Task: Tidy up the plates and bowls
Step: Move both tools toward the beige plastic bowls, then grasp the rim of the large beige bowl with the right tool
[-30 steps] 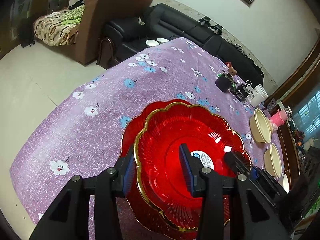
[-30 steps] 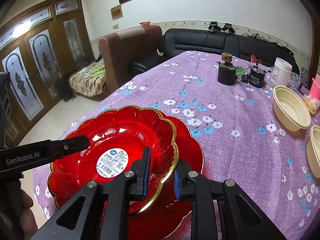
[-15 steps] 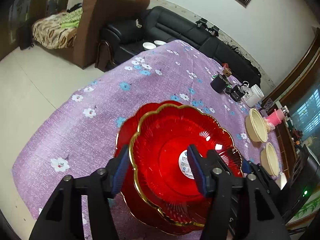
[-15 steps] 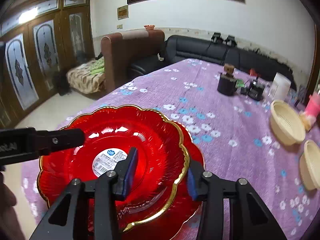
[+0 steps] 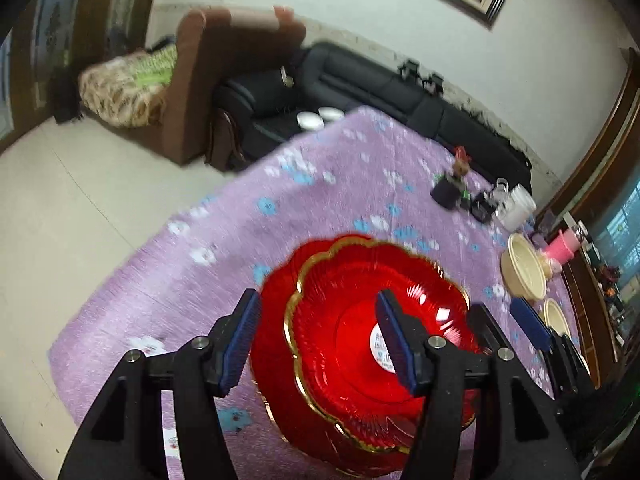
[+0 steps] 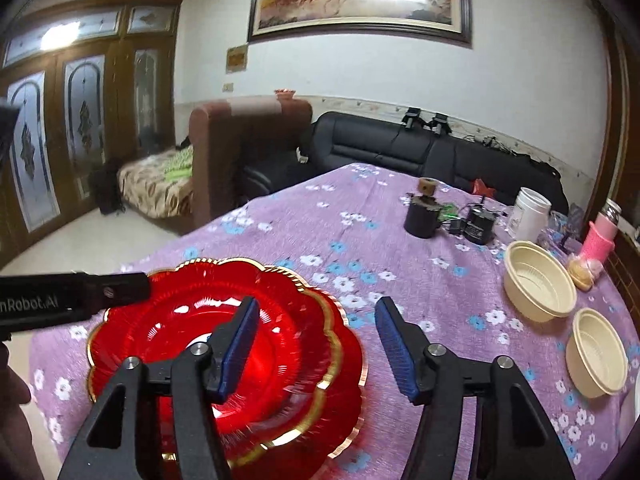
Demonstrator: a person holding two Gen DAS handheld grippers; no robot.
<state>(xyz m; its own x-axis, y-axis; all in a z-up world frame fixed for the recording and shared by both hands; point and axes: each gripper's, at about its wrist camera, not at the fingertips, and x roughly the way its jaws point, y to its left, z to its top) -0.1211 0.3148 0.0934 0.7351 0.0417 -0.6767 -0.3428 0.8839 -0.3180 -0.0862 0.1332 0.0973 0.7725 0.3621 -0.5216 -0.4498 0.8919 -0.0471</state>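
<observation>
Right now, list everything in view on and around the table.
red plates: two, red with gold rims, stacked at the near end of the table
cream bowls: two, cream, right side of the table, apart from each other
tablecloth: one, purple with flowers, covers the table
dark cup: one, black, far part of the table
white jar: one, white, far right
pink bottle: one, pink, right edge
sofa: one, black, behind the table
left hand-held gripper: open, above the plates
right hand-held gripper: open, over the plates' right rim
</observation>
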